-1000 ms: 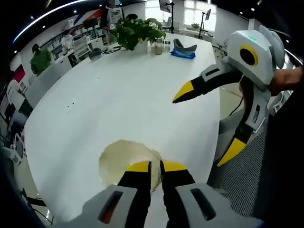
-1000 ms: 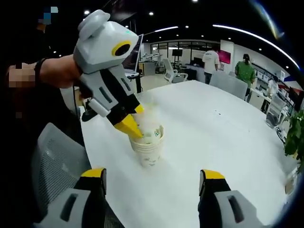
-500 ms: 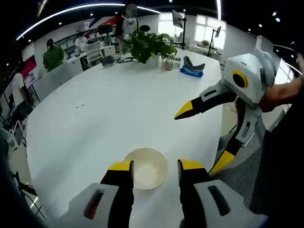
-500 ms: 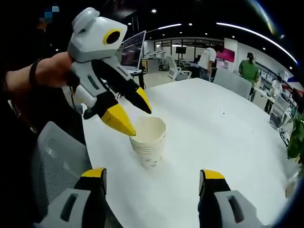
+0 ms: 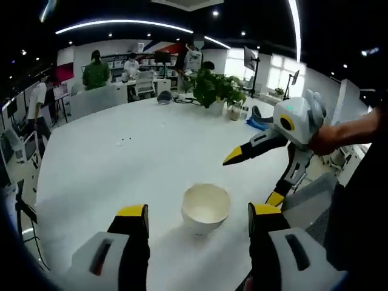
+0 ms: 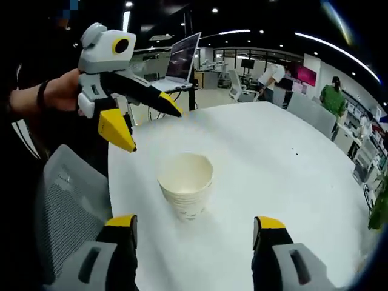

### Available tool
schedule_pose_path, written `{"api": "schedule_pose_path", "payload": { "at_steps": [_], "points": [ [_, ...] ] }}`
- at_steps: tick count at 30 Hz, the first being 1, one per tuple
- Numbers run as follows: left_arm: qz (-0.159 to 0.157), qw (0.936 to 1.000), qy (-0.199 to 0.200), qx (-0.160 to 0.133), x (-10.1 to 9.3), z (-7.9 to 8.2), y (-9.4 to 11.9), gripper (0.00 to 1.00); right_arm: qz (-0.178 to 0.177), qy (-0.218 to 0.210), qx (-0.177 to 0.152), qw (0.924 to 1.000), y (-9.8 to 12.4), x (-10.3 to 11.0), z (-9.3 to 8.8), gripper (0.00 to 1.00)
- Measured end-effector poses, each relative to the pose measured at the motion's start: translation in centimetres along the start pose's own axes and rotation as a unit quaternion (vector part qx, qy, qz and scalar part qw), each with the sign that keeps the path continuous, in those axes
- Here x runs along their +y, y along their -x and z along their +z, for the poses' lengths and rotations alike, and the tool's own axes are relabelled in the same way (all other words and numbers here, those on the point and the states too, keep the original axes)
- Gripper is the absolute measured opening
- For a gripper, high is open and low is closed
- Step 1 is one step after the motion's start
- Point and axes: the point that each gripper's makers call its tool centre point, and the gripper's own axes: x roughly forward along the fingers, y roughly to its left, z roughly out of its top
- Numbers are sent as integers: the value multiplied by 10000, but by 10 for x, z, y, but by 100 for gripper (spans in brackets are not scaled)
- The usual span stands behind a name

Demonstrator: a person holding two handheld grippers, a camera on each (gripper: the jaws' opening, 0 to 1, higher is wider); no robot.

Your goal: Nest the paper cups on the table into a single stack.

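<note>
Cream paper cups (image 6: 187, 193) with small green print, plain white bench (image 6: 285, 182), hand-held gripper (image 6: 148, 120) grey-and-black with yellow tips.

left gripper (image 6: 145, 124): grey-white shell, black jaws, yellow tips
right gripper (image 5: 251, 176): same colours, yellow-ringed lens
wrist (image 6: 41, 96): dark band

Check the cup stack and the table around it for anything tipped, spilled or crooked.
Nothing stands out. The stack of paper cups stands upright on the white table, rims nested evenly, no spill near it. Both grippers are open and clear of it.
</note>
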Motion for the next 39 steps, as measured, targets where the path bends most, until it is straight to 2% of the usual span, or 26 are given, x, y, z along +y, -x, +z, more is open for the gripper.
{"api": "schedule_pose_path", "payload": {
  "at_steps": [2,5,7,15,19,23,27,31,33,34,39],
  "points": [
    [-28,9999,-93,99,1,-10,-2,67,48,182,177,9997,-7,-2,-5,78],
    [-144,9985,-327,426,-1,-31,-14,66,118,210,197,9995,-16,-3,-5,75],
    [-199,9976,-395,532,-2,-39,-22,65,184,294,251,9991,-23,-4,-7,74],
    [-423,9925,-766,855,-7,-53,-46,59,361,853,505,9944,-42,0,-6,68],
    [-511,9882,-1039,998,0,-62,-58,55,465,1016,560,9922,-47,2,-4,66],
    [-580,9864,-1152,1023,-1,-60,-61,51,498,1234,622,9891,-50,3,-3,61],
    [-661,9826,-1327,1120,-3,-63,-68,48,518,1271,618,9886,-54,0,-2,55],
    [-739,9816,-1322,1161,-5,-63,-73,46,539,1324,606,9879,-54,4,3,50],
    [-736,9812,-1335,1185,-3,-64,-77,41,596,1303,530,9883,-55,4,7,42],
    [-737,9809,-1334,1208,-5,-64,-77,35,641,1305,500,9881,-56,4,9,40],
    [-760,9812,-1340,1163,-5,-59,-78,32,651,1371,607,9866,-57,2,9,38]
  ]
}}
